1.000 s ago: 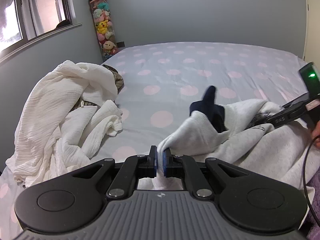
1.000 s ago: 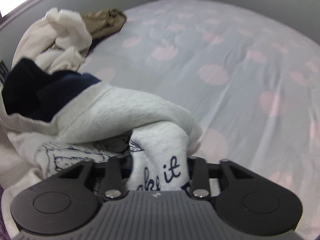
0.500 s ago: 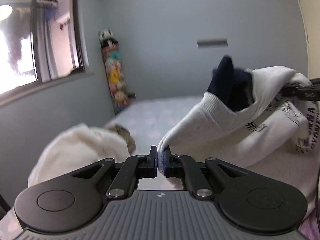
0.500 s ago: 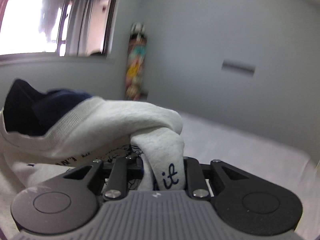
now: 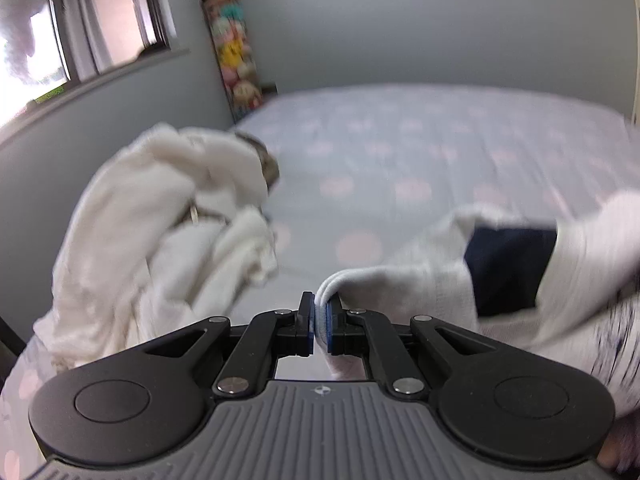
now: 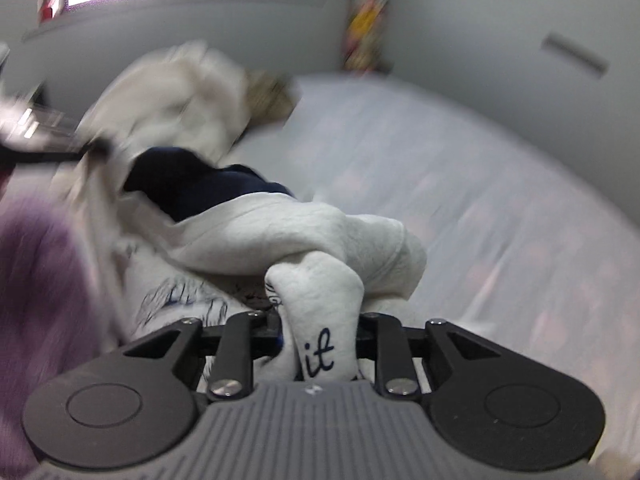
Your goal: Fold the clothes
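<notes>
Sweatshirt, pale grey fleece with navy lining and dark print [image 5: 432, 280], hangs bunched over the spotted lilac bed [image 5: 400, 152]; left gripper [image 5: 318, 322] jaws clenched on its edge; right gripper [image 6: 320, 340] jaws pinching a printed fold; no folds visible yet, looks barely started; white crumpled heap [image 5: 160, 220] waits beside.

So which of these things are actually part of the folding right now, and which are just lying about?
In use:
- grey sweatshirt, printed lettering, dark blue lining
- left gripper, shut on its edge
- right gripper, shut on a bunched fold
- bed, the work surface

Lying about:
- white clothes pile
- brownish garment behind it
- stuffed toys in the corner
</notes>
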